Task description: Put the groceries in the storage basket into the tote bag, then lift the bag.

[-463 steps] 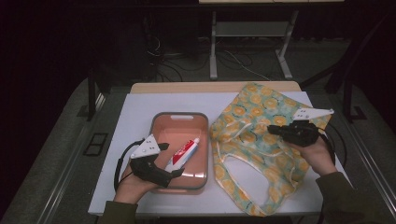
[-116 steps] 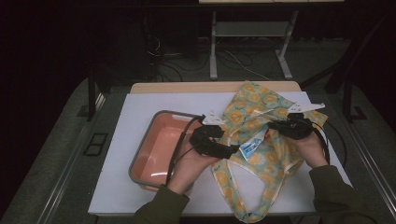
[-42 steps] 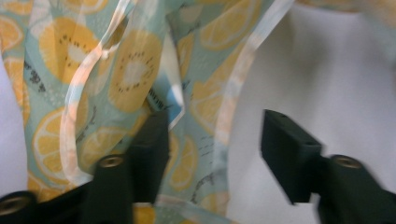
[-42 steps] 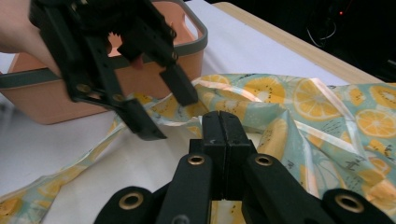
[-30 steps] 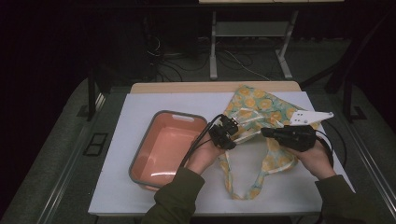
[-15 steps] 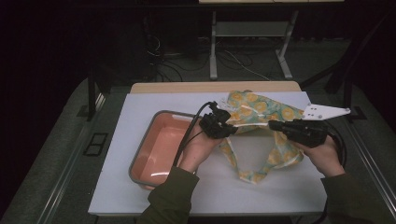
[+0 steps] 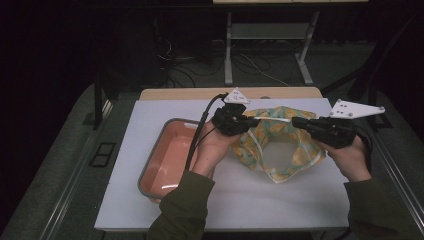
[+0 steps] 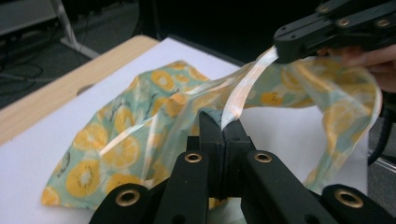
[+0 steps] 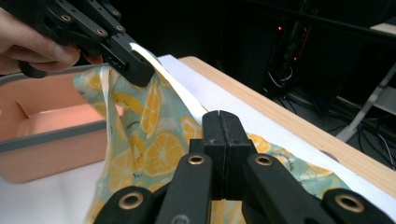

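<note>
1. The orange-print bag (image 7: 280, 145) is no longer lying flat: a second ago it sprawled over the right half of the bench (image 7: 250, 200); now its mouth hangs open above the bench, and only its lower folds trail on the surface near the far edge.
2. My left gripper (image 7: 239, 119) has its fingers clamped together on the white rim strip (image 8: 243, 88) of the bag.
3. My right gripper (image 7: 299, 121) has its fingers shut on the same strip, further along, so the strip runs taut between the two.
4. I judge the lift means the bag is closed up and ready to carry off.
5. The pink tray (image 7: 167, 160) sits by the left edge, with nothing in it.
</note>
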The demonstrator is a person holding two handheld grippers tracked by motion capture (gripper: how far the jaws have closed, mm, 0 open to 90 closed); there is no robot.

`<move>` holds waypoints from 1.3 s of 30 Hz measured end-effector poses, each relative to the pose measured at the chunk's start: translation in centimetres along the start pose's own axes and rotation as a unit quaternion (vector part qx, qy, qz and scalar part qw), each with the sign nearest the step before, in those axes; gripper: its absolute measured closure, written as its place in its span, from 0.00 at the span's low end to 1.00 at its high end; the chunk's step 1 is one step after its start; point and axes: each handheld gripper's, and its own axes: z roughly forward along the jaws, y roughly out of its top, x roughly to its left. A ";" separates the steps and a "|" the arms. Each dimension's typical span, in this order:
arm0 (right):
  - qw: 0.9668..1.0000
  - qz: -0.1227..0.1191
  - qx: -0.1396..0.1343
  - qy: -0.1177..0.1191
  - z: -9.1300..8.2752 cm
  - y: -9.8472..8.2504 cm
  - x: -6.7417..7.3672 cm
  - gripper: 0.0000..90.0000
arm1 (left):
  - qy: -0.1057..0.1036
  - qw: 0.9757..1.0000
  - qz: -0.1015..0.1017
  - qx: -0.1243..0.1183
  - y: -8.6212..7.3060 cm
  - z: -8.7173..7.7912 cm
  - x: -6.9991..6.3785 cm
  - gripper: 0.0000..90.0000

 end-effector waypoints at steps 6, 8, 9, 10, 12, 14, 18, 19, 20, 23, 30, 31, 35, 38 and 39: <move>1.000 0.005 0.024 -0.004 1.2 -0.9 -0.5 1.00 | 0.013 1.000 -0.014 0.023 -0.7 1.6 1.3 0.99; 0.999 0.011 0.031 -0.006 1.7 -1.2 -0.9 1.00 | 0.018 0.999 -0.018 0.030 -0.8 2.2 1.8 0.99; 0.999 0.015 0.034 -0.007 2.0 -1.4 -1.1 1.00 | 0.020 0.999 -0.019 0.034 -0.8 2.5 2.1 0.99; 0.999 0.020 0.038 -0.008 2.3 -1.5 -1.4 1.00 | 0.022 0.999 -0.022 0.036 -0.8 2.8 2.3 0.99; 0.999 0.028 0.043 -0.012 2.9 -1.9 -1.9 1.00 | 0.027 0.998 -0.027 0.040 -0.9 3.4 2.7 0.99; 0.998 0.035 0.048 -0.016 3.5 -2.2 -2.4 1.00 | 0.033 0.998 -0.029 0.047 -0.7 4.0 3.2 0.99; 0.997 0.054 0.052 -0.025 4.5 -2.6 -3.3 1.00 | 0.045 0.997 -0.034 0.055 -0.2 5.0 4.0 0.99; 0.997 0.059 0.052 -0.027 4.7 -2.7 -3.5 1.00 | 0.047 0.997 -0.034 0.059 -0.2 5.1 4.1 0.99; 0.996 0.061 0.055 -0.028 4.9 -2.9 -3.7 1.00 | 0.049 0.996 -0.037 0.063 -0.1 5.3 4.3 0.99; 0.995 0.069 0.061 -0.030 5.7 -3.4 -4.1 1.00 | 0.052 0.995 -0.044 0.070 -0.3 5.7 4.6 0.99; 0.994 0.087 0.068 -0.027 6.2 -4.2 -4.6 0.99 | 0.058 0.996 -0.042 0.060 -1.2 4.7 4.7 0.71; 0.993 0.092 0.066 -0.022 6.1 -4.3 -4.7 0.99 | 0.052 0.996 -0.044 0.054 -1.4 4.4 4.7 0.66; 0.993 0.096 0.068 -0.014 6.1 -4.3 -4.7 0.92 | 0.043 0.998 -0.038 0.035 -2.0 2.5 4.2 0.50; 0.993 0.098 0.066 -0.015 5.8 -4.1 -4.6 0.91 | 0.022 0.999 -0.044 0.021 -2.6 0.8 4.0 0.40; 0.993 0.099 0.065 -0.014 5.6 -4.1 -4.6 0.90 | 0.019 0.999 -0.042 0.018 -2.8 0.2 3.9 0.37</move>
